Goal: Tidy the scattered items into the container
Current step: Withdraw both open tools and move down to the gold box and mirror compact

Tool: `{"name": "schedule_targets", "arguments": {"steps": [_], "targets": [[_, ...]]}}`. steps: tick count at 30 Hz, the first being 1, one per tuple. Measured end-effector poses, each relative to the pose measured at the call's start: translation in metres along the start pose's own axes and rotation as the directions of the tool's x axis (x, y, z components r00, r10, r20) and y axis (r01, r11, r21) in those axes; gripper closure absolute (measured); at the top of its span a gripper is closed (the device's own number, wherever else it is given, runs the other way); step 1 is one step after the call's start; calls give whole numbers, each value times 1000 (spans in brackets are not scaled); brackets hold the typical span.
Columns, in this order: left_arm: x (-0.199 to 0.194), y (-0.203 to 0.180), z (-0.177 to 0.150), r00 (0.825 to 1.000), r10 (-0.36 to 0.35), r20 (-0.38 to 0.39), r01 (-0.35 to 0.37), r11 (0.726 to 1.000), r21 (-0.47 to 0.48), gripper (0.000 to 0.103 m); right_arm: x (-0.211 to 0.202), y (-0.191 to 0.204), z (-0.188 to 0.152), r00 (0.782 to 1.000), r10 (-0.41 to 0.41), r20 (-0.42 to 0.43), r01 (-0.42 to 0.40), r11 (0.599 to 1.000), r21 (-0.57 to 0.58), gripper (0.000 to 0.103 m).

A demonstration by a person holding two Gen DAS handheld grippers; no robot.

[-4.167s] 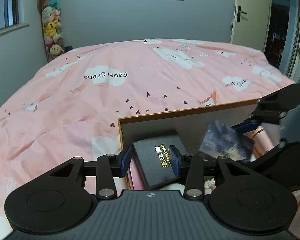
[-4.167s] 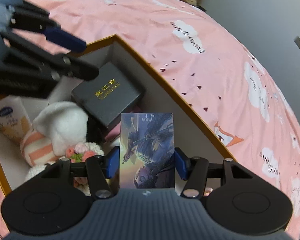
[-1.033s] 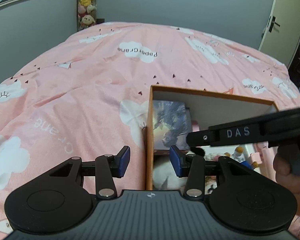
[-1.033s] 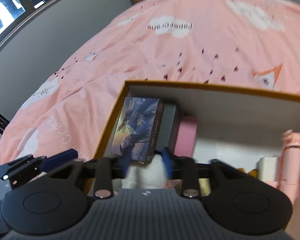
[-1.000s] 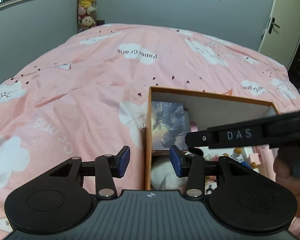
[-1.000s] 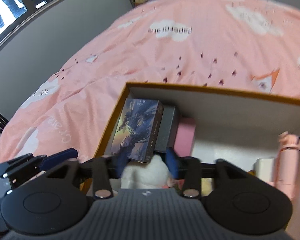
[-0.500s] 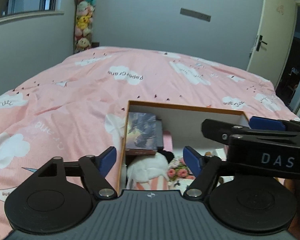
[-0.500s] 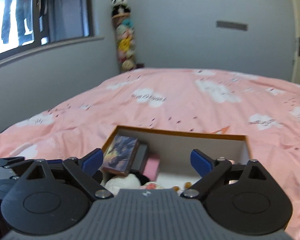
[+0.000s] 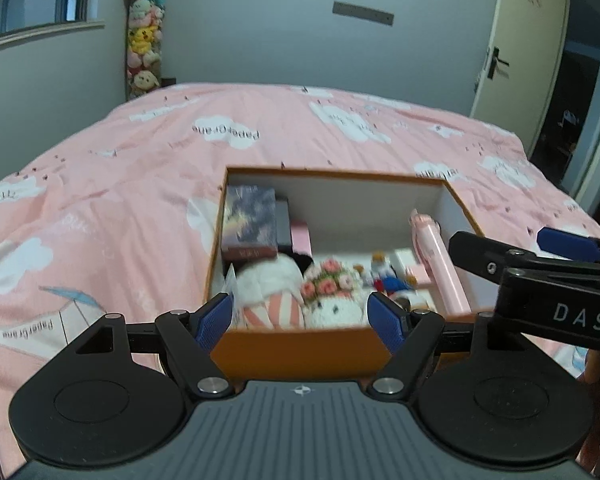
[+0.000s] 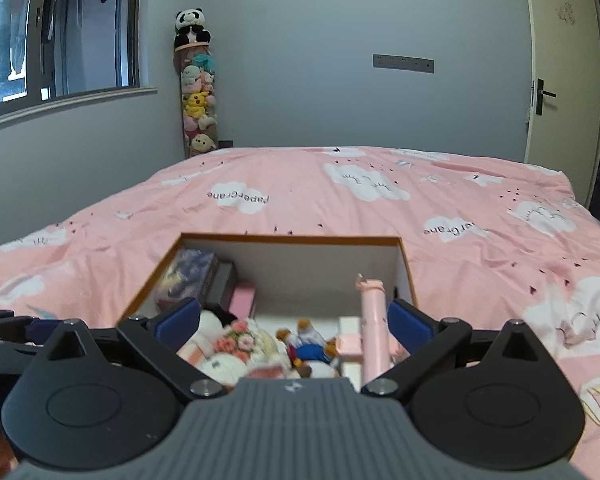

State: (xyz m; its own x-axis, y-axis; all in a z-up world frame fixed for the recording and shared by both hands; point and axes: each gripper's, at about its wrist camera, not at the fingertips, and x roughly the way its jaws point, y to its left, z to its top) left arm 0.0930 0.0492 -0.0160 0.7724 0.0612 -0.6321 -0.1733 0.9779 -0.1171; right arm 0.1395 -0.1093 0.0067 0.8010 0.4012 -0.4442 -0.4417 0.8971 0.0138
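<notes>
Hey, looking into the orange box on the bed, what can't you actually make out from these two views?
- Orange box floor, left wrist view: covered by the plush toys.
- Black case: hidden behind the picture box.
- Small figures, right wrist view: blurred, partly behind the right tool.
- Pink bottle base: cut off by the tool body.
</notes>
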Motion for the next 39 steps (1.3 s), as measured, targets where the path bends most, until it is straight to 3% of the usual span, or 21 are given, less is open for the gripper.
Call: {"name": "schedule_targets", "arguments": {"steps": [6, 11, 19, 24, 30, 39], "targets": [[-4, -4, -18, 998, -5, -61, 6, 1000, 18, 15, -13, -6, -20, 999, -19, -44, 19, 1000, 1, 1], [-3, -2, -25, 993, -25, -118, 26, 1000, 6, 15, -14, -7, -39, 988, -39, -150, 32, 998, -48, 1], [2, -11, -42, 972, -12, -233, 23, 999, 46, 15, -13, -16, -65, 944, -19, -328, 24, 1000, 9, 1], [5, -11, -51, 958, -13, -286, 26, 999, 42, 15, -11, -20, -82, 918, 0, -398, 27, 998, 62, 1], [12, -10, -58, 938, -19, -346, 29, 999, 23, 15, -9, -21, -92, 890, -21, -455, 56, 997, 62, 1], [18, 0, -67, 916, -36, -400, 22, 999, -41, 15, -8, -19, -97, 874, -20, -486, 53, 997, 54, 1]]}}
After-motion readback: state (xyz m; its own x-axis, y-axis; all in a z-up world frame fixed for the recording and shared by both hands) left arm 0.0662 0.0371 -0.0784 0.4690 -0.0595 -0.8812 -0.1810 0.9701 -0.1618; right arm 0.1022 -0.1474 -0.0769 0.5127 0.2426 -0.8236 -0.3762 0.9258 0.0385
